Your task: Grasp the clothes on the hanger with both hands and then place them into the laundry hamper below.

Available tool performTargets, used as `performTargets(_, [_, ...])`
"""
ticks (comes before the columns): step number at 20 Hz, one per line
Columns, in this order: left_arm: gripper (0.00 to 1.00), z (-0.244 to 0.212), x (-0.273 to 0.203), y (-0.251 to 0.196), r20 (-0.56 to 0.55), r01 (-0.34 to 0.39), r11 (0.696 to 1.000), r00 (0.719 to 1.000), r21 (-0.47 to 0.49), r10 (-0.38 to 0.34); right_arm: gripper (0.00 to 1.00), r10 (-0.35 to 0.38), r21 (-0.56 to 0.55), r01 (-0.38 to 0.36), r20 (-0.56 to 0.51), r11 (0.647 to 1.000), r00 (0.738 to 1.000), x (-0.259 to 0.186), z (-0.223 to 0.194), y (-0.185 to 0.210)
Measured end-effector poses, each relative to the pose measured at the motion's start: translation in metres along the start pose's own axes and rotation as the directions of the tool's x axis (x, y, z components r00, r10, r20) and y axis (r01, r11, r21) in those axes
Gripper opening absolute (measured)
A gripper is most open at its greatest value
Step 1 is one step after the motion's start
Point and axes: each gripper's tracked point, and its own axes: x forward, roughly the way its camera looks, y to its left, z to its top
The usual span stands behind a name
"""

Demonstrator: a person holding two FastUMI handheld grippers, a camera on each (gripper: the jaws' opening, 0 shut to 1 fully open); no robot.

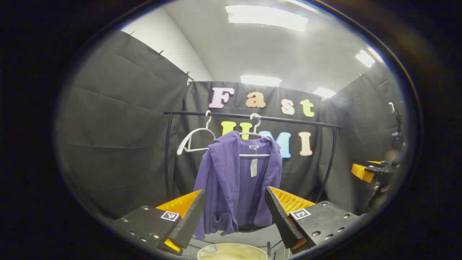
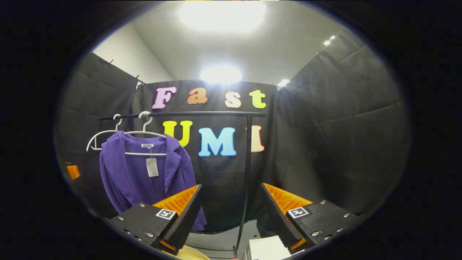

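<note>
both grippers, left gripper (image 1: 235, 211) and right gripper (image 2: 231, 211), are hanging wide open and empty, needing to close in on opposite shoulders of the purple ribbed cardigan (image 1: 236, 180) on its white hanger (image 1: 254, 144)

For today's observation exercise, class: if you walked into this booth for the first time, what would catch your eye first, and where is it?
The purple garment stands out most, hanging on a white hanger from the black rail, with a paper tag dangling at its collar. An empty white hanger hangs beside it. Low in the left gripper view, the open left gripper frames the garment, above the pale hamper rim.
</note>
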Motion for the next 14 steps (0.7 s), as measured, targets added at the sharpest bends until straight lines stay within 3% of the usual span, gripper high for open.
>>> performTargets(5, [1.00,-0.005,-0.006,0.003,-0.001,0.014,1.000,1.000,0.007,-0.014,0.97,0.000,-0.009,0.000,-0.009,1.000,1.000,-0.009,-0.002,0.010])
performTargets(8, [0.87,-0.009,-0.002,0.005,-0.011,0.027,1.000,1.000,-0.009,-0.027,0.97,-0.010,-0.015,0.010,-0.005,1.000,1.000,-0.013,0.001,0.011])
performTargets(9, [1.00,-0.008,-0.001,0.005,-0.009,0.031,0.999,0.999,-0.010,-0.031,0.96,-0.013,-0.021,0.013,-0.006,1.000,1.000,-0.014,0.000,0.012])
performTargets(14, [1.00,-0.013,0.004,0.007,-0.010,0.040,0.999,0.999,-0.026,-0.040,0.97,-0.020,-0.032,0.019,-0.022,0.999,1.000,-0.016,-0.003,0.014])
